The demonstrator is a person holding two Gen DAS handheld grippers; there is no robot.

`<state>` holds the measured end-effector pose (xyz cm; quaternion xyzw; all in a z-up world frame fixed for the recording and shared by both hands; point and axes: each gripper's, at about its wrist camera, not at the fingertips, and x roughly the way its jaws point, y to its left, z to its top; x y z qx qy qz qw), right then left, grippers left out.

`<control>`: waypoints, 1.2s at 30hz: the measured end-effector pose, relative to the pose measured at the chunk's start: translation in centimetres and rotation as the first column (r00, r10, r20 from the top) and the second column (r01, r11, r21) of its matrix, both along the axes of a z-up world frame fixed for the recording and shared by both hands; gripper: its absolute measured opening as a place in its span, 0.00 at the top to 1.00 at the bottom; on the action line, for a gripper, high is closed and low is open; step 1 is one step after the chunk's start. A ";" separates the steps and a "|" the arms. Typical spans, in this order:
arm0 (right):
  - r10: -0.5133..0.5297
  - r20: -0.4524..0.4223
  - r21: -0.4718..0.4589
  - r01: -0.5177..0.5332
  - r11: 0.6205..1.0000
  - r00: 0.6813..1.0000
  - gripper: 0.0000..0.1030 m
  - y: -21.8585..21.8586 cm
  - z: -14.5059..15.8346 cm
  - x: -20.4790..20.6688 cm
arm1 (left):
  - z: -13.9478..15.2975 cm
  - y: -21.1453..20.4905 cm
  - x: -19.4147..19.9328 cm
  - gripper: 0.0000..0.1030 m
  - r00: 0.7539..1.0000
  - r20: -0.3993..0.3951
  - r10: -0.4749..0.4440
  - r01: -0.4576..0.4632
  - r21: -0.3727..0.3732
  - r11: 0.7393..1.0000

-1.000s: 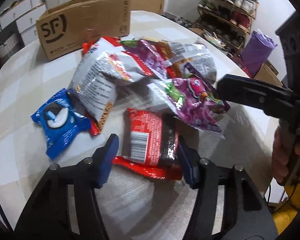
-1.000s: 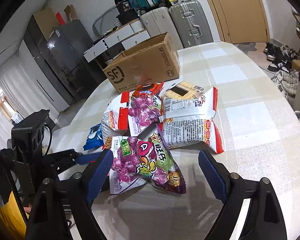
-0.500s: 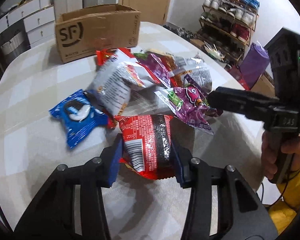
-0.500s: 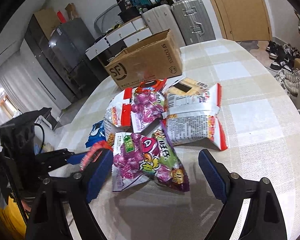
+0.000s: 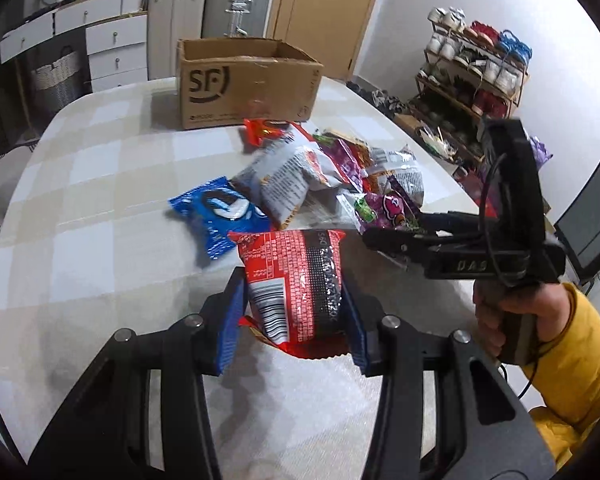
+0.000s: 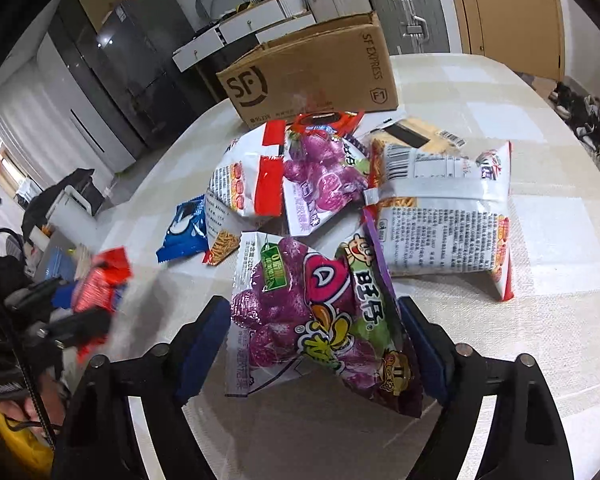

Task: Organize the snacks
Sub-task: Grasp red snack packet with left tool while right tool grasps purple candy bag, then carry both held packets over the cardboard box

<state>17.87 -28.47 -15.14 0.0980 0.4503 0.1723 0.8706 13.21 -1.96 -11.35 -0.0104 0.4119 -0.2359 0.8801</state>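
While our left gripper (image 5: pixel 294 316) pinches the red snack pack (image 5: pixel 296 280) between its blue pads and holds it up off the checked table (image 5: pixel 100 200), our right gripper (image 6: pixel 314 344) sits around the purple candy bag (image 6: pixel 320 312). Its jaws have just been closing in on that bag, and both pads look right against its sides. The other snacks lie in a pile near the cardboard box (image 6: pixel 312 76), with a blue cookie pack (image 5: pixel 220 216) beside them.
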 end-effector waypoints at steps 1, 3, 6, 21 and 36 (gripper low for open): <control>0.004 0.002 -0.006 -0.004 1.000 1.000 0.25 0.2 0.0 0.0 | 0.2 0.3 -0.2 0.60 1.000 0.001 0.003 -0.003 -0.004 1.000; 0.002 0.006 -0.006 -0.002 1.000 1.000 0.28 0.3 0.0 -0.2 | 0.4 0.8 -0.7 0.60 1.000 0.008 0.014 -0.014 -0.012 1.000; -0.007 0.003 0.018 0.007 1.000 1.000 0.53 0.1 -0.1 -0.4 | 0.7 1.6 -1.3 0.60 1.000 0.013 0.028 -0.028 -0.027 0.999; -0.028 0.098 0.140 0.015 0.990 0.995 0.56 -0.6 5.2 -3.8 | 5.3 3.7 -4.9 0.60 0.990 0.109 0.089 -0.082 -0.065 0.995; 0.028 0.300 0.250 -0.107 0.962 0.954 0.56 -0.5 17.8 -6.1 | 15.0 5.0 -8.4 0.60 0.935 0.293 0.197 -0.180 -0.084 0.980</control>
